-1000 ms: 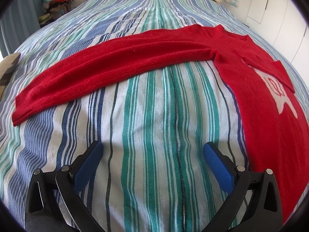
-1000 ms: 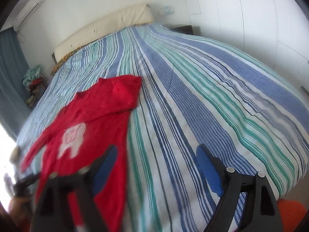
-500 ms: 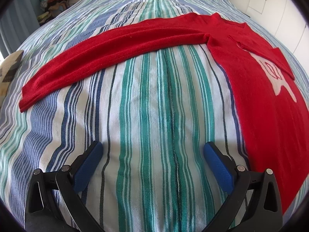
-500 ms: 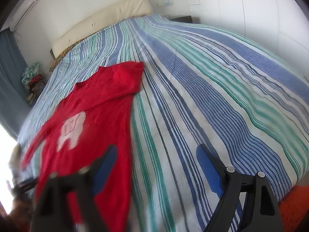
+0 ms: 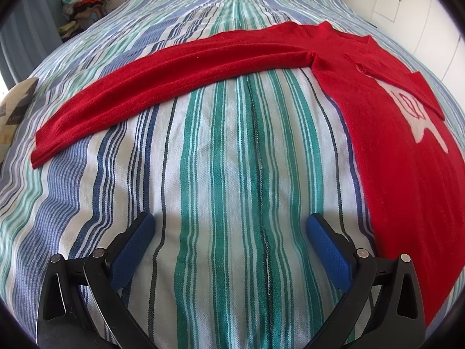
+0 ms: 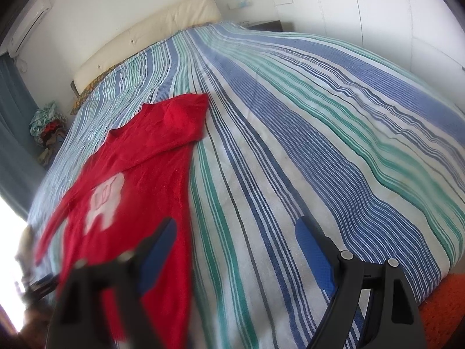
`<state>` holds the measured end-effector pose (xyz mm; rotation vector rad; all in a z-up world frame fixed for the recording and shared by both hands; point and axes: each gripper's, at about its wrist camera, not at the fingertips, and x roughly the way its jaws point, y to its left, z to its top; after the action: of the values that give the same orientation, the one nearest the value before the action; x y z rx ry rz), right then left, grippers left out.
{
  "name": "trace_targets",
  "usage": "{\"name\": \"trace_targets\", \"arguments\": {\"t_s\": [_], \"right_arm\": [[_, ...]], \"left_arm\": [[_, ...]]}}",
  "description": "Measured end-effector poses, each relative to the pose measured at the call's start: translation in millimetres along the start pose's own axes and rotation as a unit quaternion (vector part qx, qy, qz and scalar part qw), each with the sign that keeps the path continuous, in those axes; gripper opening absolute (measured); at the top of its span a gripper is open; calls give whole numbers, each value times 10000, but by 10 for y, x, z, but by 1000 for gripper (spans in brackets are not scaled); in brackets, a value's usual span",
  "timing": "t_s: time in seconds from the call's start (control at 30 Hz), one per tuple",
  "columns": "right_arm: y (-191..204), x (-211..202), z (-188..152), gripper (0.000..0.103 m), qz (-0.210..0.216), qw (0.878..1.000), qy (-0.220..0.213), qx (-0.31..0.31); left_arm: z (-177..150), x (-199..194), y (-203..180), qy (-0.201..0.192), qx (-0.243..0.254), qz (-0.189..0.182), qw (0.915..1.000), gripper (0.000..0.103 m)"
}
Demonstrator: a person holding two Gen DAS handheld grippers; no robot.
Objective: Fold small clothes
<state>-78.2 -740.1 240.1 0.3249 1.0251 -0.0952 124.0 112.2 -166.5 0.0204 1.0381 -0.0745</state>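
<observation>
On the far left of the left wrist view, the cuff end of the red knitted long-sleeved sweater [image 5: 386, 145] lies flat on the blue, green and white striped bedspread [image 5: 238, 174]. That outstretched sleeve [image 5: 174, 69] runs left to right across the frame, its long axis crosswise to the way the tongs point, and joins the body at upper right. Left gripper [image 5: 231, 226]: blue pads spread wide, nothing between them, only bare striped cloth; the sleeve lies ahead of it, apart, and the body's side edge sits just beside its right finger. In the right wrist view the same sweater [image 6: 139, 180] lies to the left, white tooth motif facing up, the other sleeve already folded over the chest. Right gripper [image 6: 235, 228]: also wide open and empty; its left finger looks to hang over the sweater's edge, though blur there makes contact hard to call. My read: the left hand is nearer the open sleeve, so it should move forward, then take the cuff and carry it rightward over the body.
</observation>
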Motion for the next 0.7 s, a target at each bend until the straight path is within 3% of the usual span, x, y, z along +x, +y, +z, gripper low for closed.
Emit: {"name": "trace_targets", "arguments": {"t_s": [0.7], "right_arm": [[93, -18, 3, 83, -34, 9997, -65, -245]], "left_arm": [[7, 3, -3, -5, 8, 3, 10000, 103]]}}
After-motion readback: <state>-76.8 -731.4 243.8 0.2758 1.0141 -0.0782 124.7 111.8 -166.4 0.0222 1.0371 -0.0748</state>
